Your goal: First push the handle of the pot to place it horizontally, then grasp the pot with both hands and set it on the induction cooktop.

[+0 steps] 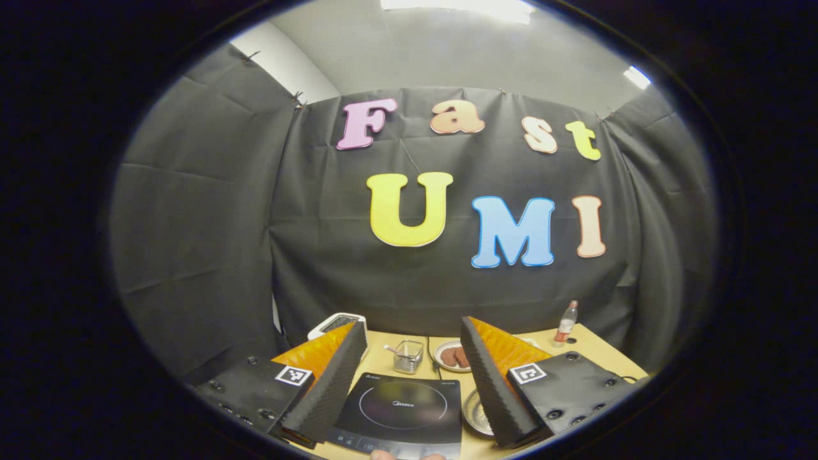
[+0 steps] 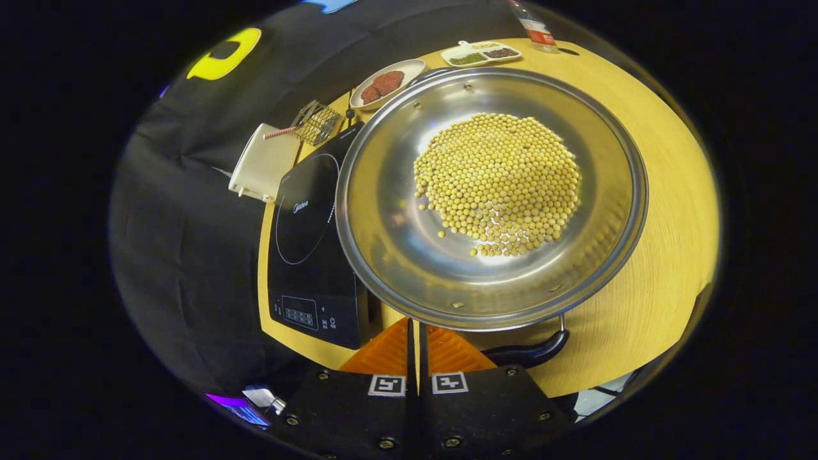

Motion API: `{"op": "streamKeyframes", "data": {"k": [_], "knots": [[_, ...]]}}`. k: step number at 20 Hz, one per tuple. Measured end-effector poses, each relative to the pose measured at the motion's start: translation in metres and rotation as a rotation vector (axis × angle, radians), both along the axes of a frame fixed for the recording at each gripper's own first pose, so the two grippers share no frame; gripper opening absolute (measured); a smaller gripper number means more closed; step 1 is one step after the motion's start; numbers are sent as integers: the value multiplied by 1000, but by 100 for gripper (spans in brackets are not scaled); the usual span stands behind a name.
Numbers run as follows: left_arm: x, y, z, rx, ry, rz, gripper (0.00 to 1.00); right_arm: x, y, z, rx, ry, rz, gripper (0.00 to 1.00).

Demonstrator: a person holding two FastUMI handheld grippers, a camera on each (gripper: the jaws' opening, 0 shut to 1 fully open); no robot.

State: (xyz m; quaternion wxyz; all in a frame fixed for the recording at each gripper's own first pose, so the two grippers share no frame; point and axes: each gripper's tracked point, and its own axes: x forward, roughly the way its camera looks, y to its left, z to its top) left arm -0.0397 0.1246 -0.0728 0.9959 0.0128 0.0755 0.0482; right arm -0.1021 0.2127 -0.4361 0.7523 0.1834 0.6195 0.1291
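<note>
A wide steel pot (image 2: 396,211) with a heap of yellow beans (image 2: 498,182) stands on the wooden table (image 2: 664,211), right of the black induction cooktop (image 2: 307,243). Its black near handle (image 2: 530,352) lies just right of my right gripper (image 2: 414,335). That gripper is shut, fingers pressed together, their tips hidden under the pot's near rim; whether they touch the handle I cannot tell. In the left gripper view my left gripper (image 1: 414,332) hangs open above the cooktop (image 1: 399,409), with nothing between its fingers. The pot's rim (image 1: 476,412) peeks out beside its right finger.
Behind the cooktop stand a white toaster (image 2: 263,163), a small wire basket (image 2: 316,121) and a plate of brown patties (image 2: 386,83). A divided dish (image 2: 482,54) and a bottle (image 2: 530,25) sit at the table's far edge. The booth wall rises behind the table.
</note>
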Motion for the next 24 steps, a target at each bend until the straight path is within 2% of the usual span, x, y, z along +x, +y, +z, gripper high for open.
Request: {"op": "streamKeyframes", "data": {"k": [13,14,18,21,24], "knots": [[20,-21,-16,-37,19,-190,99,-5,-59,-2,-139,-15,-119,1],[20,-22,-17,-38,26,-196,95,-3,-63,-2,-143,-14,-131,1],[20,-40,-17,-45,31,-217,98,-2,-82,-2,-147,-6,-165,1],[21,-53,-13,-31,29,-204,98,-1,-97,-4,-154,16,-160,1],[22,-70,-12,-56,31,-192,96,4,-114,-5,-178,23,-130,1]]}}
